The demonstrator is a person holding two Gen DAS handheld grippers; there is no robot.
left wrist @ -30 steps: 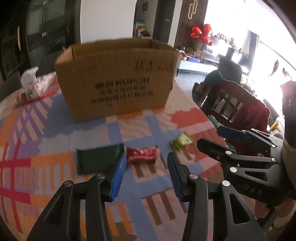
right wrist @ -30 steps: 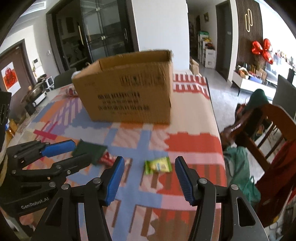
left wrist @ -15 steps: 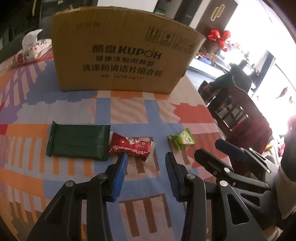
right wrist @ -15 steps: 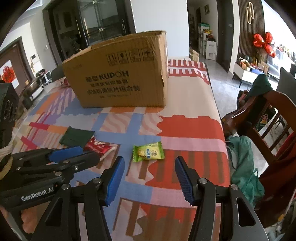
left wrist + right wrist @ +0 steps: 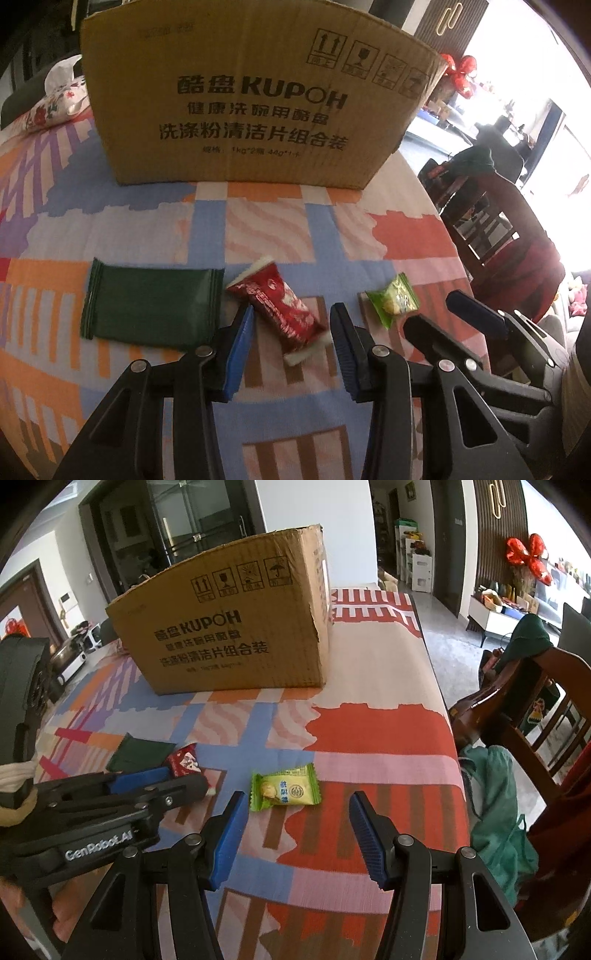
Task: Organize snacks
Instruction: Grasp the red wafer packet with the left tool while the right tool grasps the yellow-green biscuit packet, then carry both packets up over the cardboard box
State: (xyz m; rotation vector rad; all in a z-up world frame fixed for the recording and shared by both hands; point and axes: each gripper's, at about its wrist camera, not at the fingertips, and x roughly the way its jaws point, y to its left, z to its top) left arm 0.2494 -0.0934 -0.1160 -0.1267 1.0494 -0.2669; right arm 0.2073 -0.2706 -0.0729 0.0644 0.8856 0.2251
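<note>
Three snack packets lie in a row on the patterned tablecloth (image 5: 258, 229) in front of a brown cardboard box (image 5: 240, 110). A dark green packet (image 5: 151, 306) is at the left. The red packet (image 5: 280, 306) lies slanted between the blue pads of my left gripper (image 5: 291, 321), which is open; its left fingertip sits at the packet's edge. The light green packet (image 5: 284, 790) lies just ahead of my right gripper (image 5: 297, 801), nearer its left finger; that gripper is open and holds nothing. From the right wrist view, the left gripper (image 5: 188, 781) partly hides the red packet (image 5: 183, 762).
The box (image 5: 229, 635) stands open-topped at mid table. A floral tissue pack (image 5: 55, 99) lies at the far left. A wooden chair (image 5: 535, 709) with clothes and a teal bag (image 5: 495, 812) stand beyond the table's right edge.
Both grippers have sunk toward the table. The left one came down around the red packet, which turned from level to slanted. The right one drew closer to the light green packet.
</note>
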